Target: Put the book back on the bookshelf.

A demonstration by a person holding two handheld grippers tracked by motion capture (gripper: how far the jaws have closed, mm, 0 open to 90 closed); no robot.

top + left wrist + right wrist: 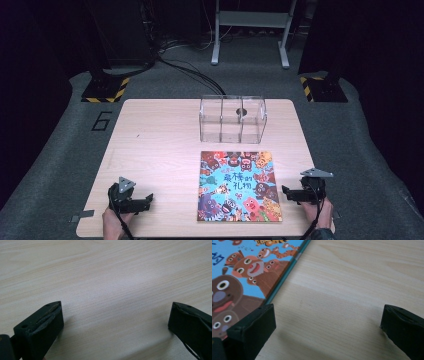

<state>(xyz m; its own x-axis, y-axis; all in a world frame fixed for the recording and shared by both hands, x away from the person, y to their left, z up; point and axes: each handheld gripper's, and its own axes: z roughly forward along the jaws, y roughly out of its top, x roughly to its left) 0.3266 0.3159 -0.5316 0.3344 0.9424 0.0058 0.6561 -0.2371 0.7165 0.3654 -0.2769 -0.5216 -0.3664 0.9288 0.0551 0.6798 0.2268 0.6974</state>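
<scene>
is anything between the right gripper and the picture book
Nothing visible. The right gripper sits open just off the picture book's right edge, with bare table between them. In the right gripper view the book's edge lies beside one jaw.

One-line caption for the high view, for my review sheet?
Two open hand-held grippers, left and right, flank a picture book on the table before a clear divided box.
</scene>
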